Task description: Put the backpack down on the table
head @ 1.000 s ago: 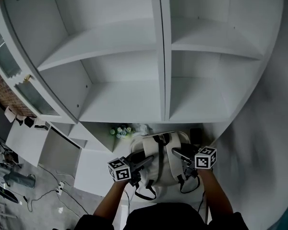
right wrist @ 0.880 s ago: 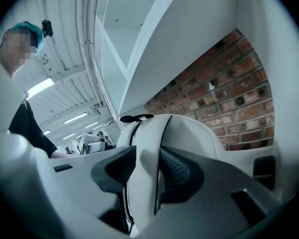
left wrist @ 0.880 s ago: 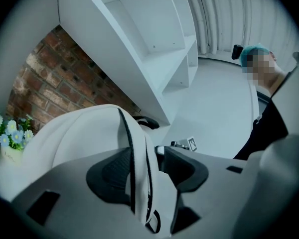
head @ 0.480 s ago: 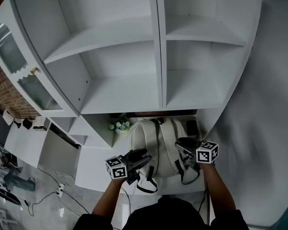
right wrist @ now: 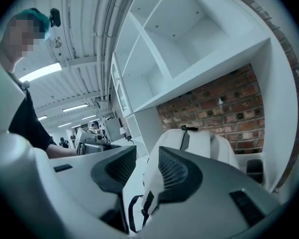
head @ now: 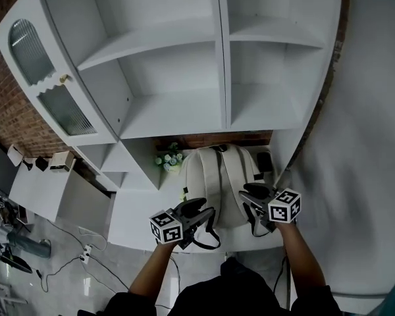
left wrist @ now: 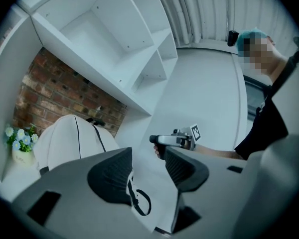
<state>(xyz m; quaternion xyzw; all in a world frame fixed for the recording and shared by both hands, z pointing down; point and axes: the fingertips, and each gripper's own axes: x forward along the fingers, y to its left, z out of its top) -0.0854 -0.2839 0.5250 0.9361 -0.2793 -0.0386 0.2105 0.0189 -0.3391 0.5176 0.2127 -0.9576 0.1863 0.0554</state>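
White shelving [head: 171, 110] overhangs the table [head: 135, 209], hiding its far edge. The backpack [head: 217, 176] rests on the table (near straps partly masked). Left gripper [head: 199, 210]: jaws have just been opening, now wide, nothing between them. Right gripper [head: 252, 197]: jaws apart, empty.

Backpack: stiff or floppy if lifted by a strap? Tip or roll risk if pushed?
Probably soft-sided: the backpack looks like fabric, yet it holds a rounded shape, so it is likely filled. Its straps trail in loose loops and would take up slack first. A push would likely dent or slide it, not roll it.

Cream backpack [head: 218, 180], white shelves [head: 174, 110], red brick wall [head: 14, 114]
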